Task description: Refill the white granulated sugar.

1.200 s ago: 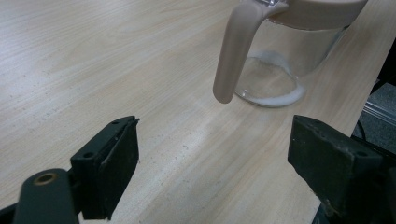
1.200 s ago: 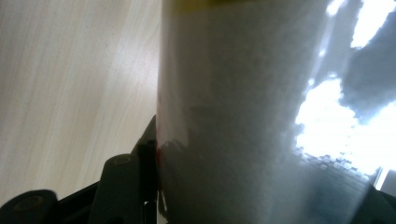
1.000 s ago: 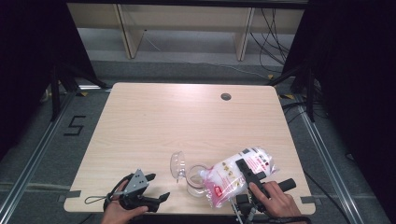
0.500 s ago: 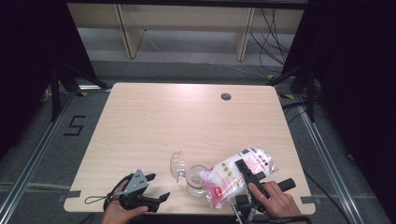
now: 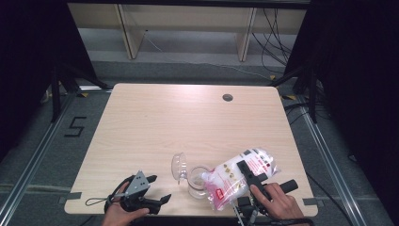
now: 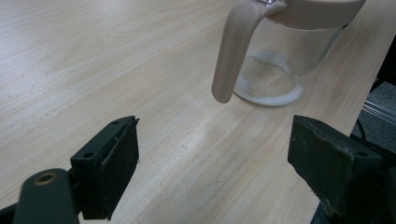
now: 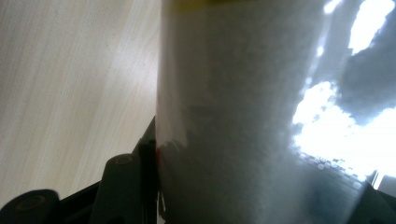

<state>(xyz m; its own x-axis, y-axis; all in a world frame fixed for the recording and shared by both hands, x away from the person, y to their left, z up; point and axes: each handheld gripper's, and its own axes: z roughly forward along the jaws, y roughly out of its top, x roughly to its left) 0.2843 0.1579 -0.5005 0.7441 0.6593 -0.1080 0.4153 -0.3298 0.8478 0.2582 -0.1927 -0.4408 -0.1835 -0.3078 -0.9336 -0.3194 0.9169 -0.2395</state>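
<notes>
Over at the left, the left gripper [image 5: 153,188] rests low near the desk's [image 5: 188,122] front edge, its jaws spread wide with nothing between them, pointing toward the glass jug [image 5: 197,181]. The jug stands upright near the front of the desk, a thin layer of white grains on its bottom (its lid [image 5: 178,165] tipped open at the left). Right of it, the right gripper [image 5: 251,176] clamps a plastic bag [image 5: 237,176] of white grains, tilted with its lower end over the jug's mouth.
</notes>
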